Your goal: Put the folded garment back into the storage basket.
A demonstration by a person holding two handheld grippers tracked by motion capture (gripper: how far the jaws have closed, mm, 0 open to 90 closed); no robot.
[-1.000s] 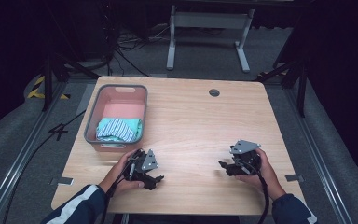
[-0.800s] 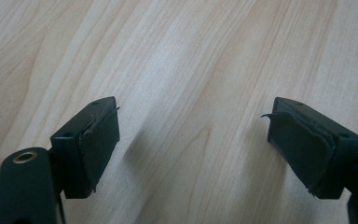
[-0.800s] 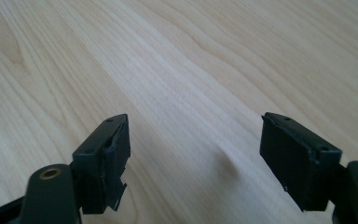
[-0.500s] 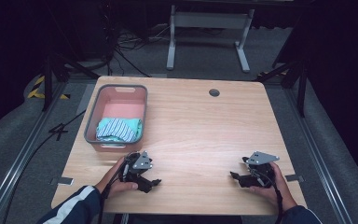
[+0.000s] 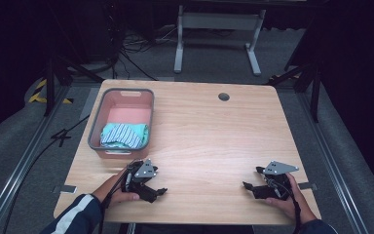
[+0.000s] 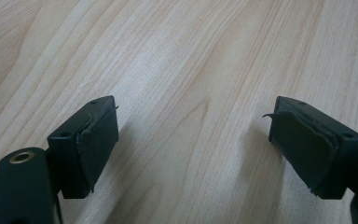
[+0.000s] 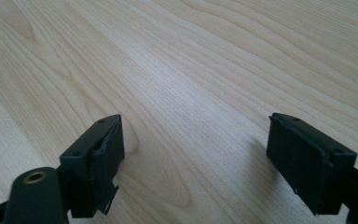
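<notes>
Plainly, the grey plastic basket with a pink floor [image 5: 96, 127] is the landmark: a striped teal folded cloth [image 5: 124, 135] lies inside, at its near end. The left hand-held gripper [image 5: 157, 193], jaws wide and empty, rests just before it; the right hand-held gripper [image 5: 249, 187], equally wide, sits well apart across the light wooden tabletop [image 5: 214, 141].

Table [image 5: 209, 131]: basket [image 5: 97, 127] at left side, holding folded cloth [image 5: 124, 135]; just beyond left gripper [image 5: 156, 187] fingers, well apart from right gripper [image 5: 253, 181].
</notes>
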